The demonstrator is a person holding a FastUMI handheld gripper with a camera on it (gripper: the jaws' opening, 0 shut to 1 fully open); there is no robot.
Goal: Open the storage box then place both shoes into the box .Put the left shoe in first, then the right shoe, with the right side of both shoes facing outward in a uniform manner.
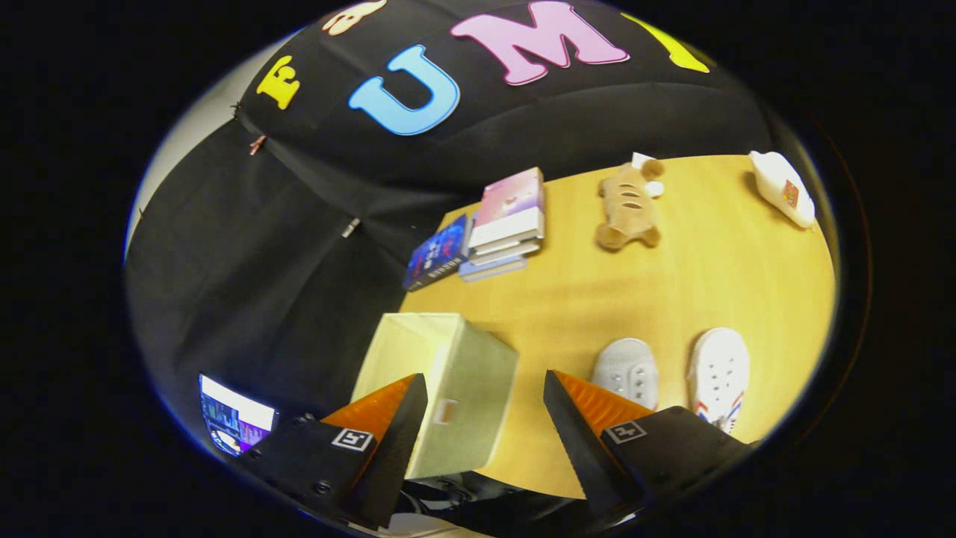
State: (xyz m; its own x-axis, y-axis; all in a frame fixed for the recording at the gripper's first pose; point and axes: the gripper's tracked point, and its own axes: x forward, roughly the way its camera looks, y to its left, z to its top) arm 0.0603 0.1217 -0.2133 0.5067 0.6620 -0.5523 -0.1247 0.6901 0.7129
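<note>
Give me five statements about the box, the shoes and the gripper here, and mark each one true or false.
1. The gripper is open and holds nothing. True.
2. One white shoe already lies inside the storage box. False: both the nearer shoe and the farther shoe lie on the wooden table, beside the box.
3. The storage box sits between the fingers, close in front of them, with one finger overlapping its near side. True.
4. The two shoes are stacked one on the other. False: they lie side by side, apart.
5. A stack of books and a plush toy lie beyond the box, toward the wall. True.
</note>
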